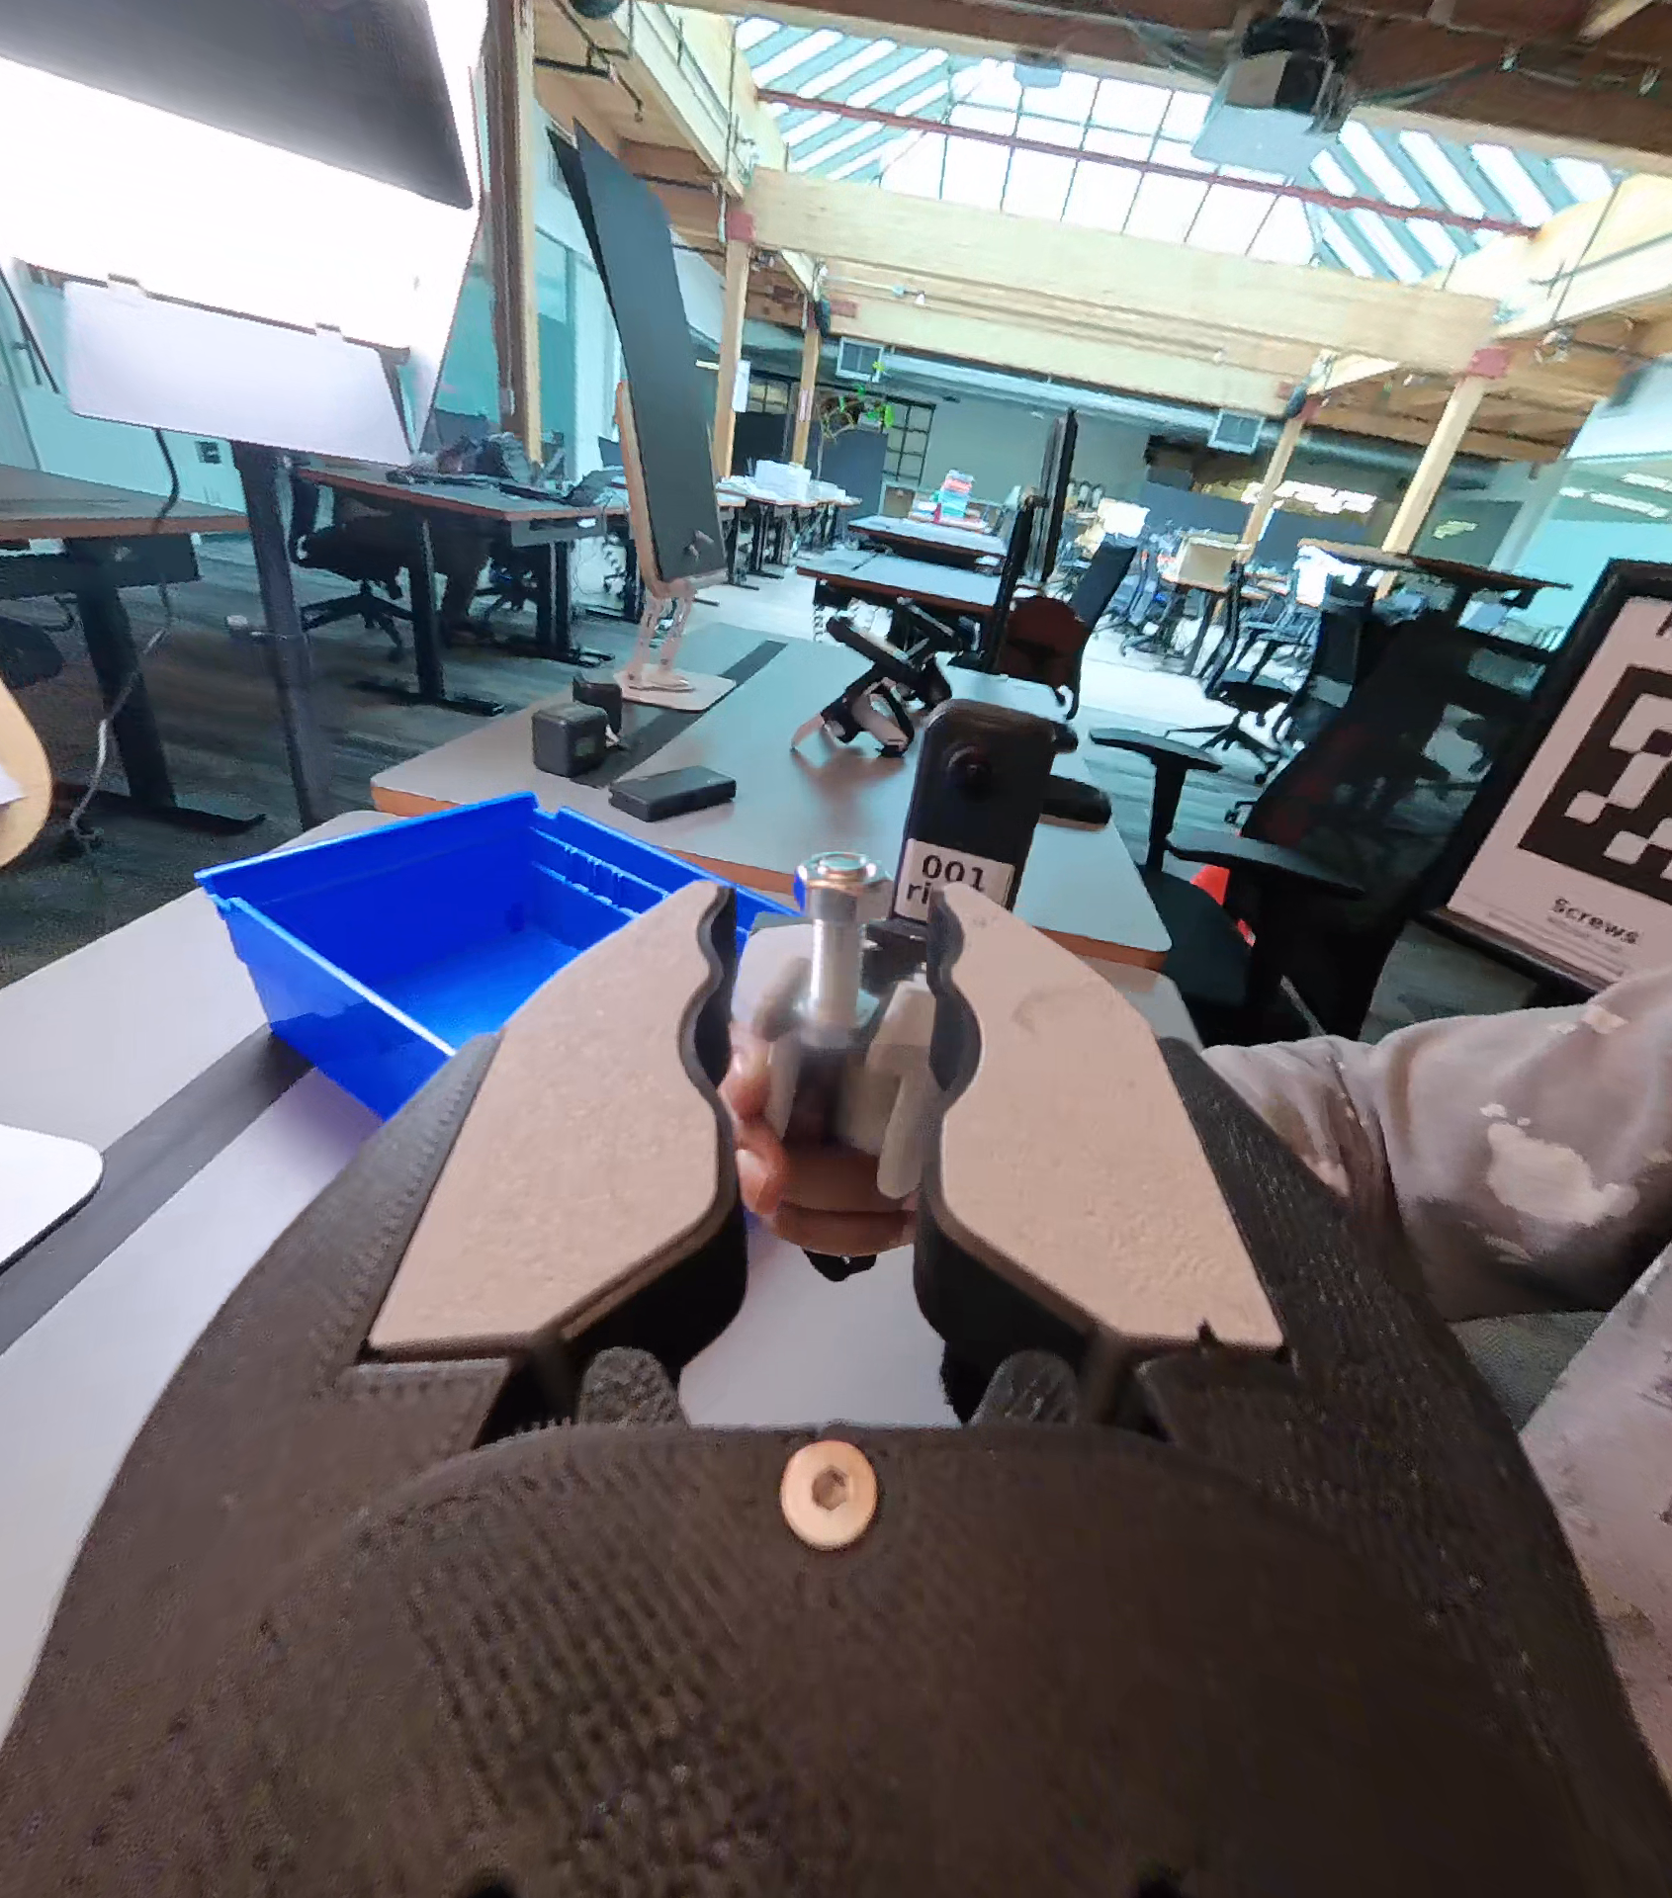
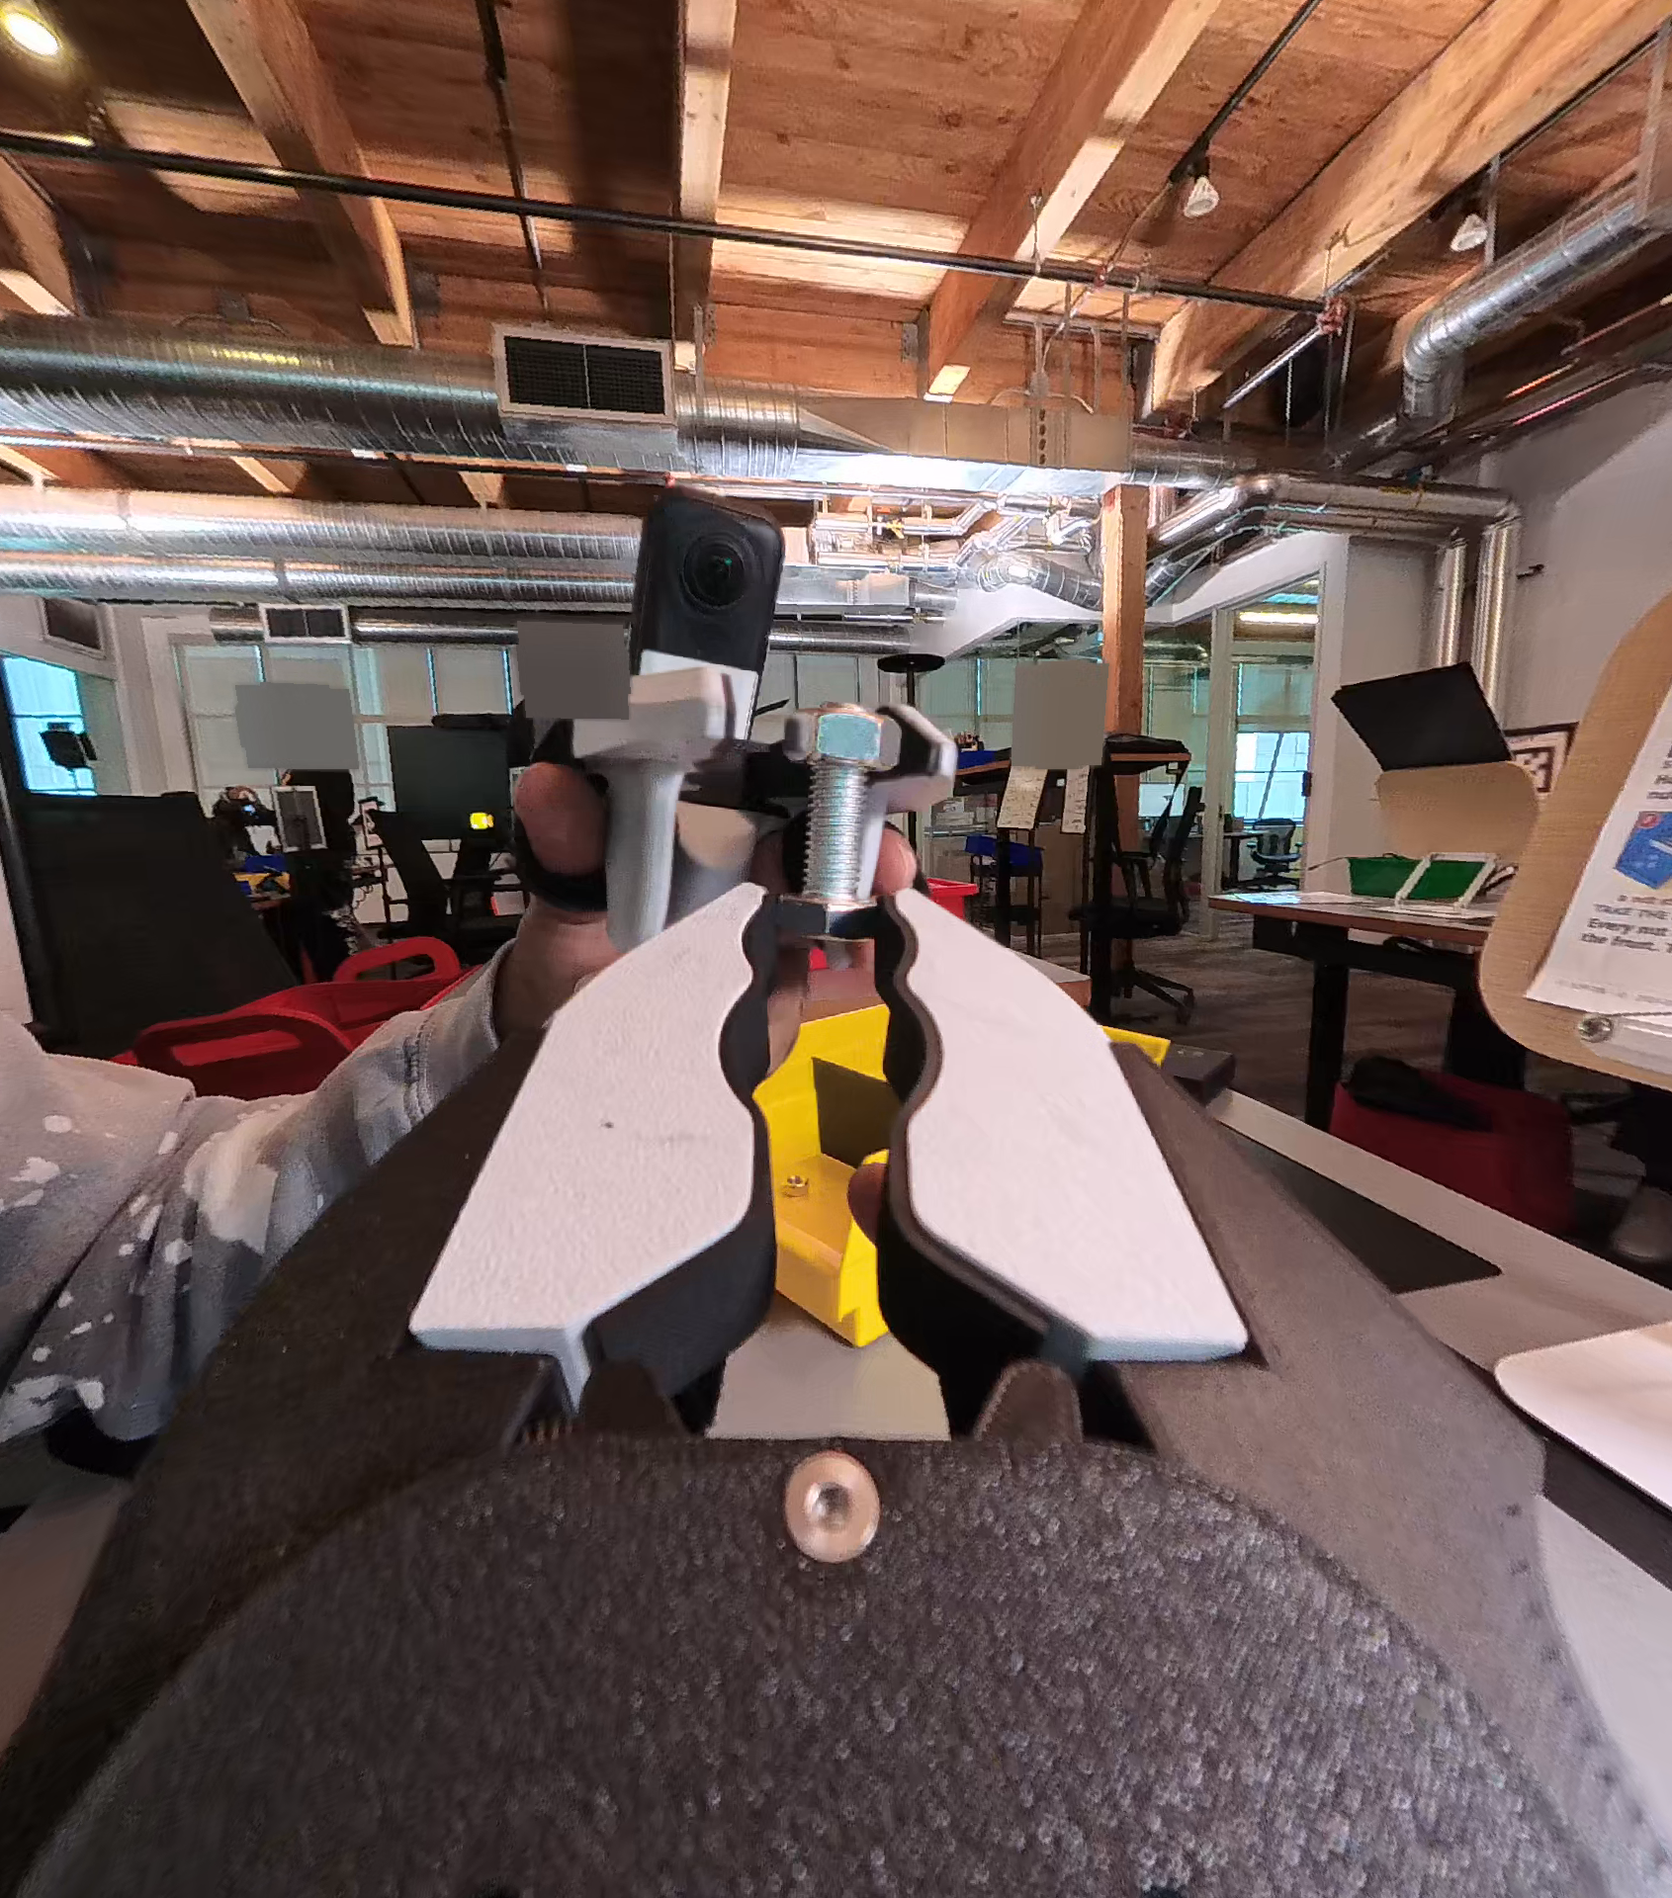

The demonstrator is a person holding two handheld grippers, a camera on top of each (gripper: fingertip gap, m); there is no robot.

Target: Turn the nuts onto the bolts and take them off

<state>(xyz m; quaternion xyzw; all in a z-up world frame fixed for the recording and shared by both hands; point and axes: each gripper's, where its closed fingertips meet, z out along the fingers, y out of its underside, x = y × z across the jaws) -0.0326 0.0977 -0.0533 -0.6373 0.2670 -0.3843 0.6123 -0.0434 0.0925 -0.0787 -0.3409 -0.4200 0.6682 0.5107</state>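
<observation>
Steel bolt [image 2: 837,811] sits between your tools: the left tool [image 2: 857,755] clamps its head, the right tool [image 2: 826,924] grips the nut [image 2: 823,912] near the thread's end. Twist off-axis and the nut may bind or drop toward the yellow bin [image 2: 816,1248] below.

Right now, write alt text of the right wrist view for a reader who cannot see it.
The right gripper pinches a hex nut at the lower end of an upright threaded bolt, whose head sits between the fingers of the left gripper. Below is a yellow bin holding a loose nut. An open workshop lies behind.
</observation>
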